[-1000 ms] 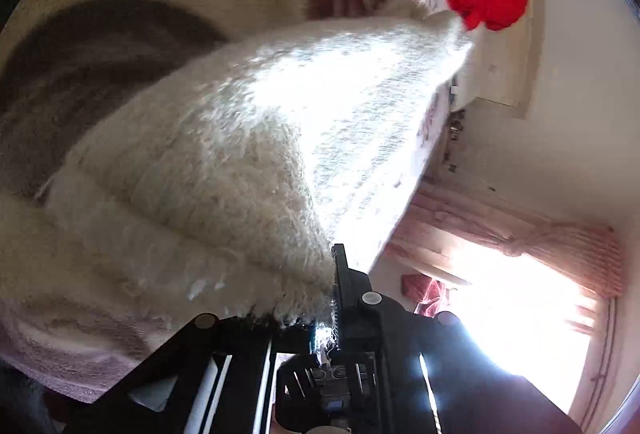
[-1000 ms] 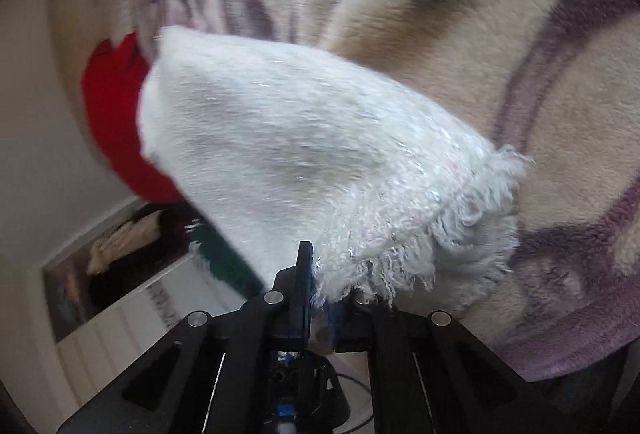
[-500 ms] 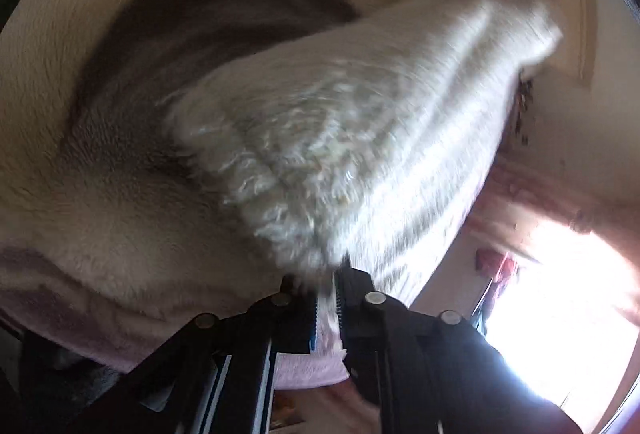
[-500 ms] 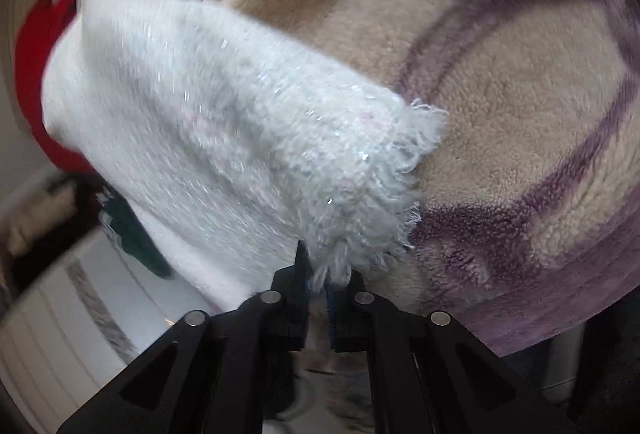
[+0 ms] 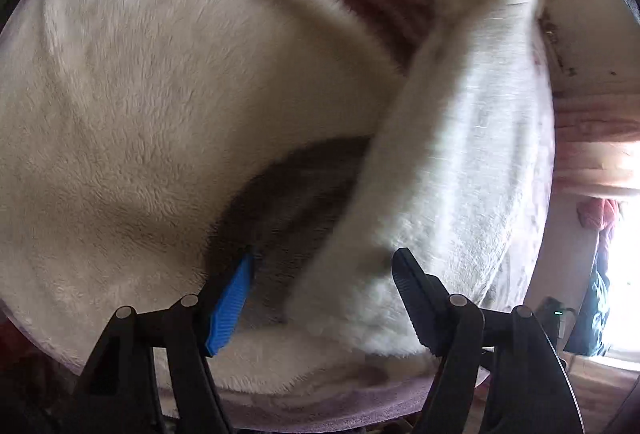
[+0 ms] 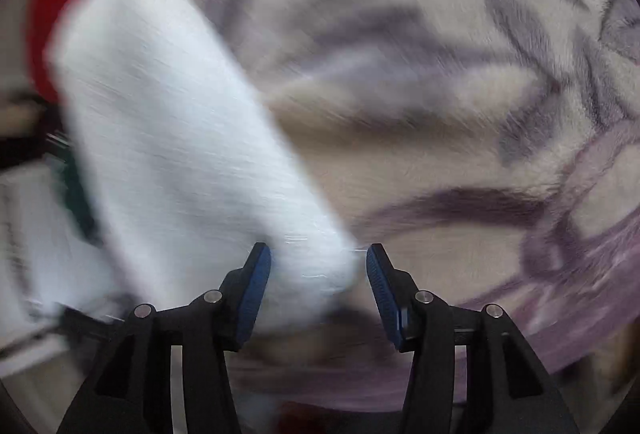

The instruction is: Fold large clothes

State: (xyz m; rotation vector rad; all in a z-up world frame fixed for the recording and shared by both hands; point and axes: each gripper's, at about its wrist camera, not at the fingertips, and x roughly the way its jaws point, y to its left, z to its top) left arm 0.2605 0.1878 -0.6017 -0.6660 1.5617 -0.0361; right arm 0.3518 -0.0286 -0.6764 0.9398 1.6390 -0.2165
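Both tools newly opening, white garment [image 6: 180, 154] motion-blurred.

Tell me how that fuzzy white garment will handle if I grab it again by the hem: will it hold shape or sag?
Probably floppy: the white garment drapes in a limp band over the patterned blanket as the left gripper and right gripper are opening around its end. Its fluffy pile suggests it's light and compressible, and likely to cling to the plush blanket rather than slide.

White fluffy garment [image 6: 180, 154] on a cream blanket [image 6: 440, 154] with purple swirls.
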